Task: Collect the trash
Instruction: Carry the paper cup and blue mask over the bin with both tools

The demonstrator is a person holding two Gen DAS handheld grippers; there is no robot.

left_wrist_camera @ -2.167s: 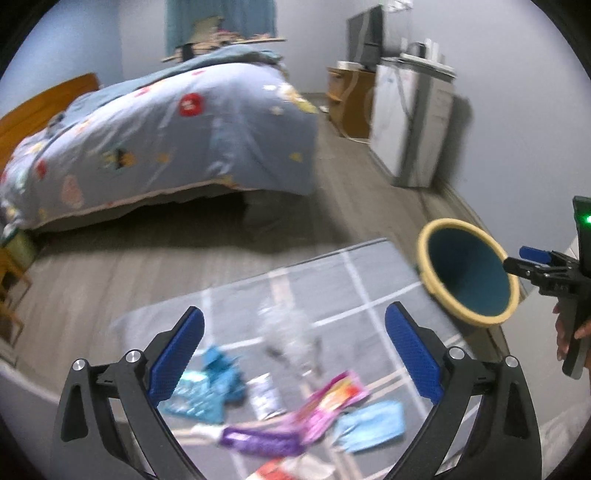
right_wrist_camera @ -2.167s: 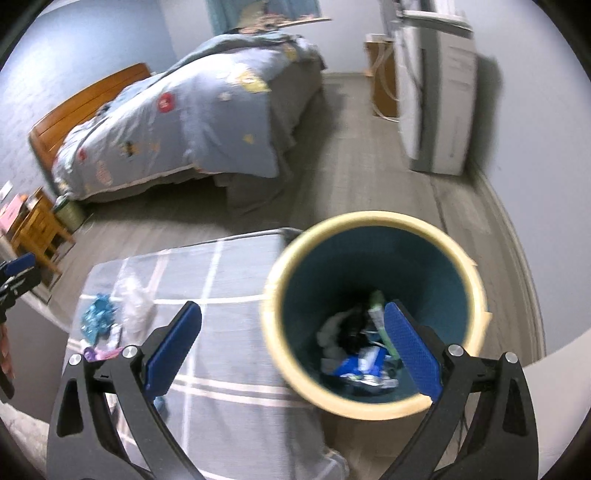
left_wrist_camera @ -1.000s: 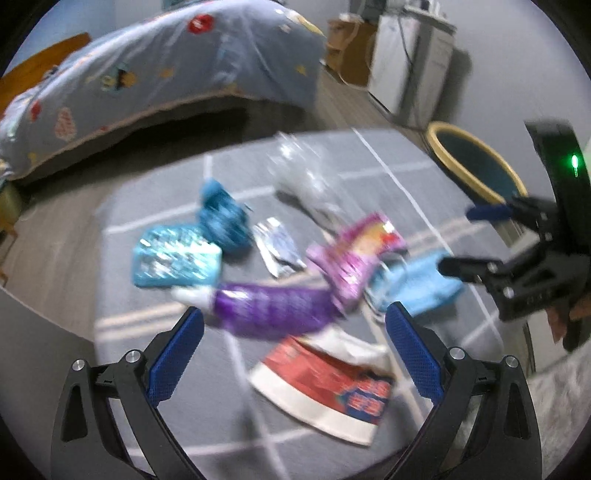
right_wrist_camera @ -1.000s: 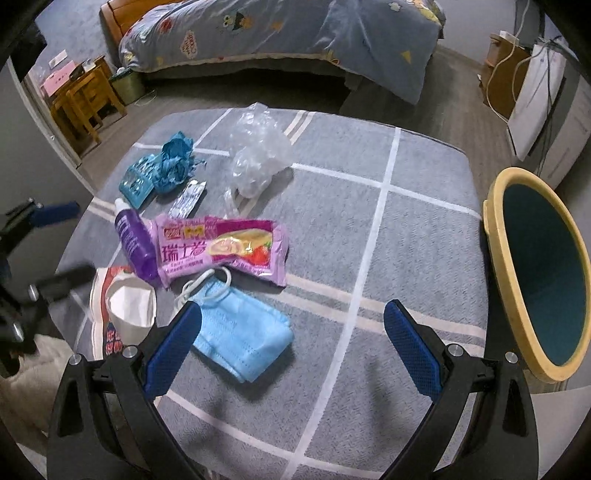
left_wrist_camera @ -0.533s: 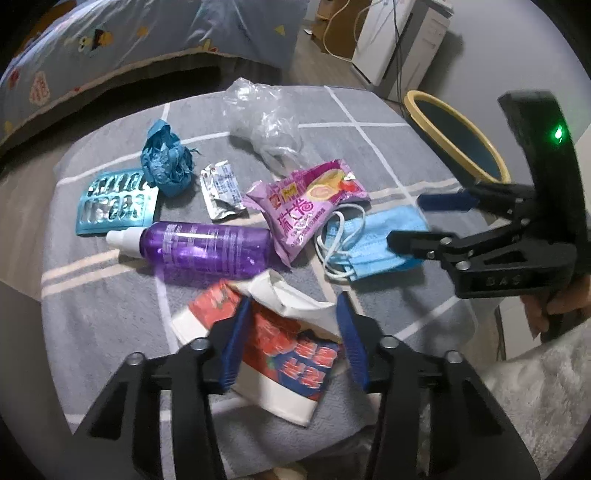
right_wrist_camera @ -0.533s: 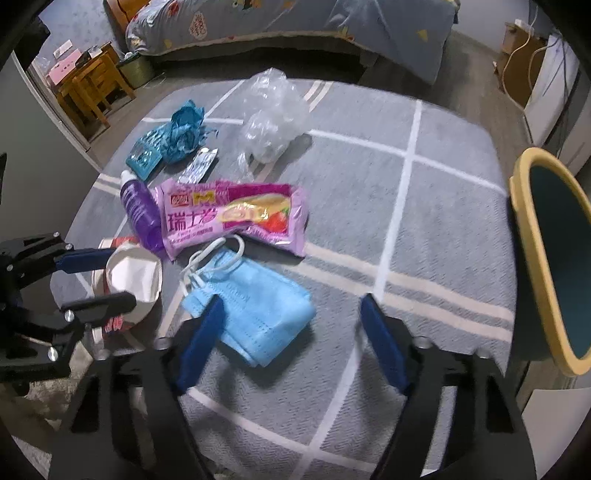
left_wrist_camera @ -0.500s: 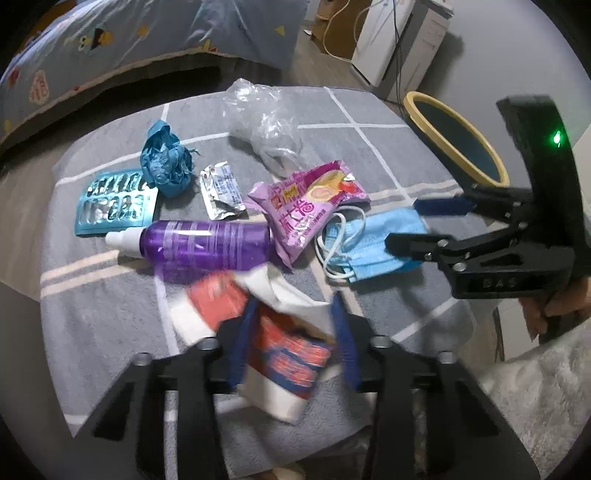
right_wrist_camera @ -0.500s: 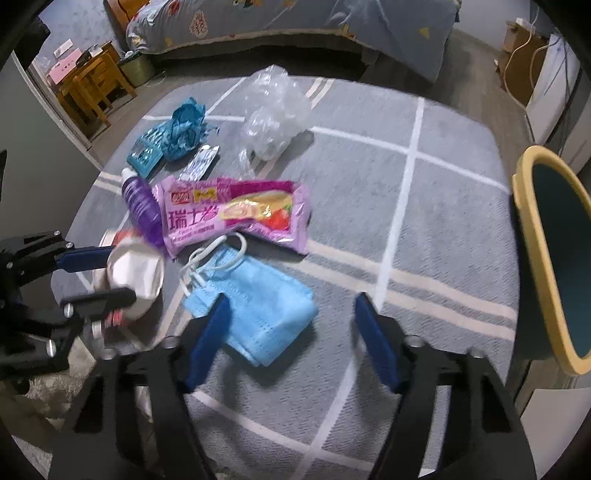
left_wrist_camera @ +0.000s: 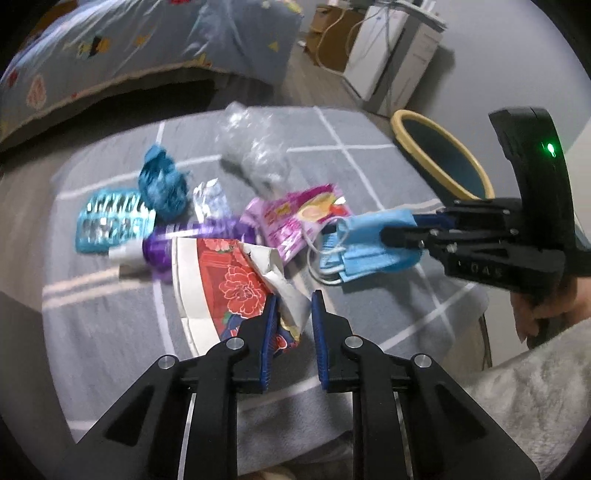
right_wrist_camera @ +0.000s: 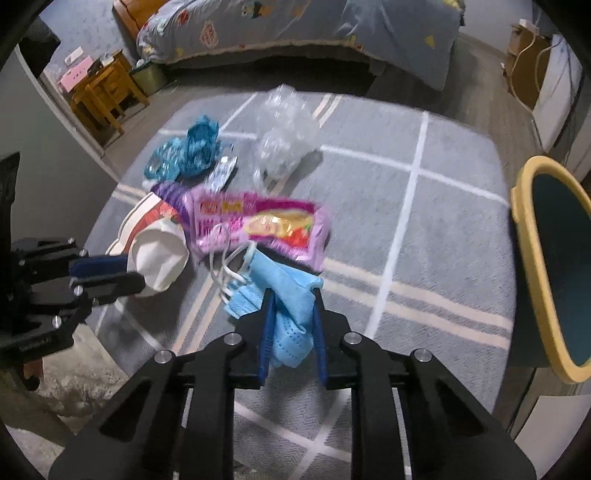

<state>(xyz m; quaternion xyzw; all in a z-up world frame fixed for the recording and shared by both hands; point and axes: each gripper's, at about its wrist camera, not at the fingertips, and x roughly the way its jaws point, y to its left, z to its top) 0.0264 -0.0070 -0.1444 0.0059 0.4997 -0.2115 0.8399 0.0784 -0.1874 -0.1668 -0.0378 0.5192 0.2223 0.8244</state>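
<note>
Trash lies on a grey checked cloth (left_wrist_camera: pixel 110 332). My left gripper (left_wrist_camera: pixel 293 300) is shut on the rim of a crushed red-and-white paper cup (left_wrist_camera: pixel 225 280); the cup also shows in the right wrist view (right_wrist_camera: pixel 159 243). My right gripper (right_wrist_camera: pixel 291 295) is shut on a blue face mask (right_wrist_camera: pixel 284 291), which shows in the left wrist view too (left_wrist_camera: pixel 365 243). A pink snack wrapper (right_wrist_camera: pixel 258 225), a purple bottle (left_wrist_camera: pixel 192 240), a blue blister pack (left_wrist_camera: pixel 110 221), a crumpled blue wrapper (left_wrist_camera: pixel 162 181), a silver foil packet (left_wrist_camera: pixel 210 197) and a clear plastic bag (right_wrist_camera: pixel 284 133) lie beyond them.
A yellow-rimmed teal trash bin (right_wrist_camera: pixel 550 258) stands past the cloth's right edge, also in the left wrist view (left_wrist_camera: pixel 439 162). A bed with a blue duvet (right_wrist_camera: pixel 314 22) is behind. A wooden side table (right_wrist_camera: pixel 99 92) stands far left, white appliances (left_wrist_camera: pixel 391 48) far right.
Both grippers came down over the trash and closed. The left one shut on the paper cup's rim and the right one on the blue mask. Both items look slightly lifted.
</note>
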